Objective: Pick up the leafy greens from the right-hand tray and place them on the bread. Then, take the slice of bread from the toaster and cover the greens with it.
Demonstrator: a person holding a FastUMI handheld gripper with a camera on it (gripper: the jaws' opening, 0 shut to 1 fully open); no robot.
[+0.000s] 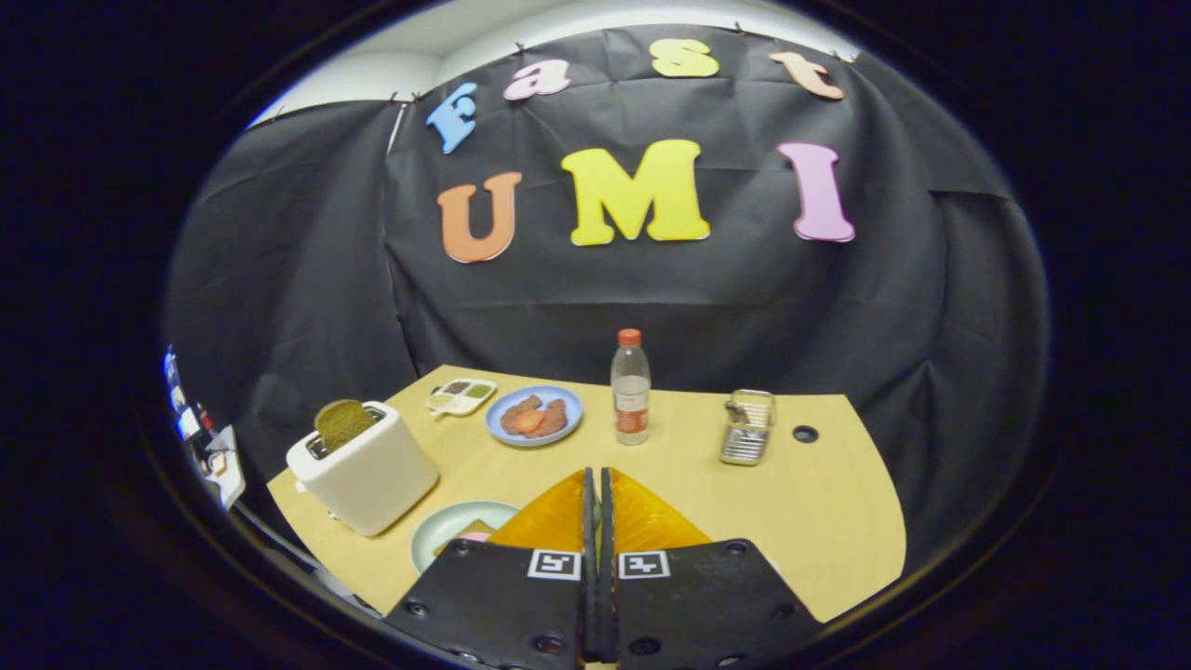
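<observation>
Gripper point(596, 484) closed, empty; toaster point(365, 468) with bread slice point(342, 423) ahead-left, apart; greens perhaps hidden

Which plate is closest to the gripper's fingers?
The pale green plate, just left of the shut gripper and beside the toaster. The blue plate sits farther back, by the bottle.

On the pale wooden table point(819, 521) ahead of me, a clear water bottle point(631, 389) with a red cap stands upright near the middle. Just left of it I see a blue plate point(534, 416) with reddish-brown food on it, and further left a small divided dish point(461, 396) holding dark and green bits. Right of the bottle sits a wire metal basket point(747, 427), with a round hole point(805, 434) in the tabletop just beside it.
</observation>
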